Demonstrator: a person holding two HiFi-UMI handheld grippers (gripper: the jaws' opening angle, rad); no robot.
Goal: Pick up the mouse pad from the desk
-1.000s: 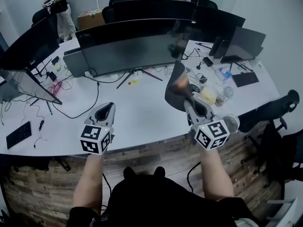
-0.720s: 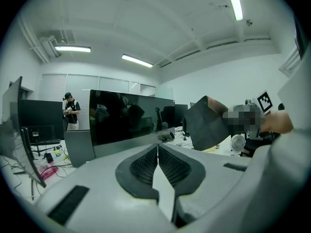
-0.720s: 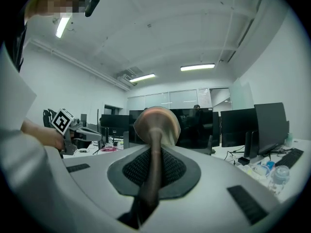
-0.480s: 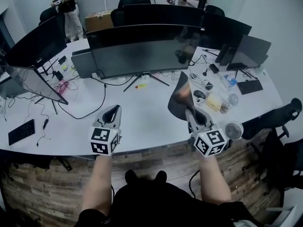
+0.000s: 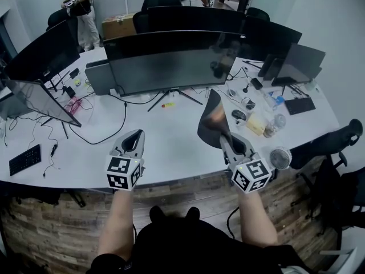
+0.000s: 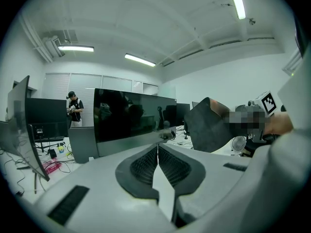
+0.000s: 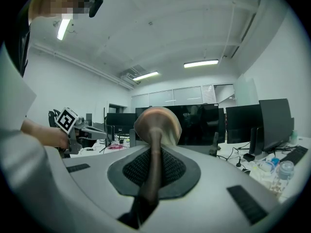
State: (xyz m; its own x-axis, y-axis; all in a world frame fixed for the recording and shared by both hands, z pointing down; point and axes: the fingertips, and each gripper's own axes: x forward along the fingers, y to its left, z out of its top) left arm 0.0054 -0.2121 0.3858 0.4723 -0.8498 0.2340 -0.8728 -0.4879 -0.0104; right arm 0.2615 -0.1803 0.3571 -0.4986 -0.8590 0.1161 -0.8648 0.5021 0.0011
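- Nearest the camera, the left tool [image 5: 136, 135] hovers over the front of the white bench [image 5: 171, 144]. Its jaws are pressed together with nothing between them, and it takes no part in the lift.
- Well apart to its right, the right tool [image 5: 224, 135] is clamped on the lower edge of the mouse pad [image 5: 211, 116]. Its jaws are drawn almost together on the thin sheet.
- The pick-up looks as good as done. The mouse pad stands on edge above the bench, and no corner can be seen touching the surface. What appears to remain is to carry it clear and keep the hold secure.
- The pad shows a dark face and a tan, rubbery-looking underside, and its top is rounded. Seen from the right tool's own view, it rises edge-on as a narrow brown strip that flares at the top. It looks thin and floppy, so it could sag or slip from an edge grip.
- Farther back, a curved monitor [image 5: 171, 59] spans the bench above trailing cables [image 5: 114, 124]. A small fan [image 5: 280, 157] sits at the bench's right edge.
- A person [image 5: 80, 10] stands at the far left of the room.
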